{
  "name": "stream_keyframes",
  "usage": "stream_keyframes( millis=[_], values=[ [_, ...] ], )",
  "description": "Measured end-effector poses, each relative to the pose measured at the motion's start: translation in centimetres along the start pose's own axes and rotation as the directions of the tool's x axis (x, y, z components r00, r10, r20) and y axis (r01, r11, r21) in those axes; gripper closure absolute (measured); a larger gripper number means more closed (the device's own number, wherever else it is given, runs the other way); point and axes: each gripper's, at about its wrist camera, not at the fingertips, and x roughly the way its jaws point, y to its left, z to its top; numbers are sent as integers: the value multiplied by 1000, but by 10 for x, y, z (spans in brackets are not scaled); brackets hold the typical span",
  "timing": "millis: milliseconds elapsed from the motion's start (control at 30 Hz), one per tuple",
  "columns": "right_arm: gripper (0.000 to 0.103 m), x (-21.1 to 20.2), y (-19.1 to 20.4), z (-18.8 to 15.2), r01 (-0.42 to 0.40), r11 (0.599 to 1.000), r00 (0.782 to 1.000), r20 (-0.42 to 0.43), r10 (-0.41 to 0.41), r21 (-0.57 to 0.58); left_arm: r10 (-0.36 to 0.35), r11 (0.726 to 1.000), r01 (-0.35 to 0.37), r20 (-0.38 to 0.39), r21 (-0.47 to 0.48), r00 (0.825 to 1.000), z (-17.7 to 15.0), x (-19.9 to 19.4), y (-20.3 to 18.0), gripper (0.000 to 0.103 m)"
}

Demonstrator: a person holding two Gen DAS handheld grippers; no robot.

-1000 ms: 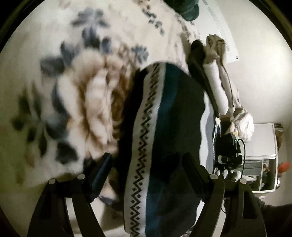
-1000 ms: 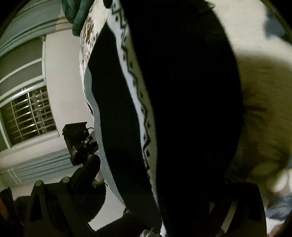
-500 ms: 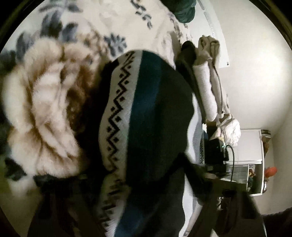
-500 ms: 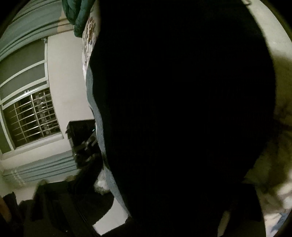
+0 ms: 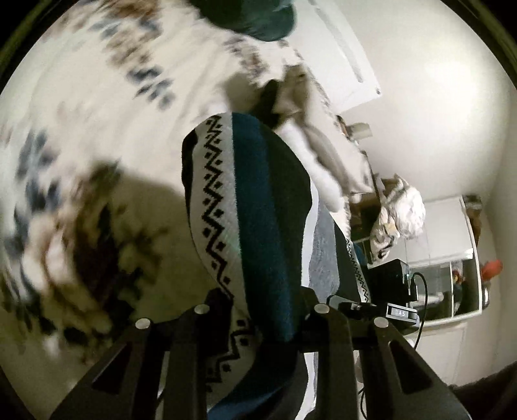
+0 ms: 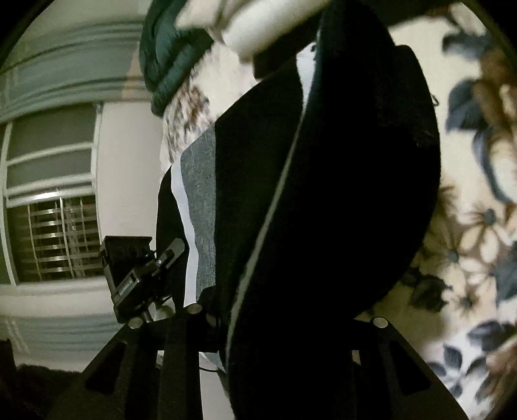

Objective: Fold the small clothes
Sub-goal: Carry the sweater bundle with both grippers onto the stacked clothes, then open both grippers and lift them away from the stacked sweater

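A small knit garment (image 5: pixel 258 210) with black, teal, grey and white stripes and a zigzag pattern hangs lifted over a floral blanket (image 5: pixel 97 113). My left gripper (image 5: pixel 258 310) is shut on its near edge, the cloth bunched between the jaws. In the right wrist view the same garment (image 6: pixel 323 194) fills the middle, mostly black with a grey and white stripe. My right gripper (image 6: pixel 281 320) is shut on its edge; the right finger is hidden behind the cloth.
A dark green quilted item (image 5: pixel 252 16) lies at the far end of the blanket. Pale clothes (image 5: pixel 323 152) are piled by the blanket's right edge. A white cabinet (image 5: pixel 446 258) and a black camera device (image 6: pixel 129 268) stand beyond. A barred window (image 6: pixel 55 239) is at left.
Both grippers have closed on the garment's edge and lifted it off the blanket. The garment now hangs, showing more wall and room behind it.
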Motion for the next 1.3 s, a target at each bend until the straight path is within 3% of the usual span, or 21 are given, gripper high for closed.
stream_keyframes(
  millis=[133,267,467,633,767,933,1033,1067,1200,1233,1267,1300],
  values=[
    [72,-69,21,20,8,1000,996,84,-9,15,-3,997,4,-14,73,1000,39,4,-51,80],
    [72,-159,44,73,30,1000,985,168,-31,6,-26,990,28,-13,138,1000,95,21,-105,79],
    [72,-244,108,166,89,996,955,285,-79,-22,-62,979,62,-7,196,998,200,71,-158,79],
    [72,-270,122,256,143,989,943,307,-128,-26,-17,978,21,-20,207,1000,273,127,-160,79],
    [72,-247,108,327,200,980,941,280,-189,-12,49,979,-37,-59,199,997,302,167,-138,78],
    [70,-213,77,364,255,966,941,218,-257,36,145,974,-119,-124,194,982,305,196,-112,74],
    [55,-203,66,365,284,957,937,192,-291,67,211,962,-186,-112,201,971,301,192,-110,68],
    [46,-205,68,364,302,950,929,198,-312,79,233,955,-208,-99,212,967,300,189,-111,68],
    [34,-215,63,342,403,907,876,234,-421,124,348,899,-335,5,281,938,297,168,-126,66],
    [32,-205,84,338,434,892,858,244,-452,127,373,881,-367,39,299,927,294,161,-132,57],
    [29,-206,93,329,507,852,812,260,-522,128,397,862,-398,68,313,915,293,156,-136,44],
    [27,-207,99,323,567,814,770,272,-578,124,424,838,-435,109,329,899,291,150,-143,39]
  ],
)
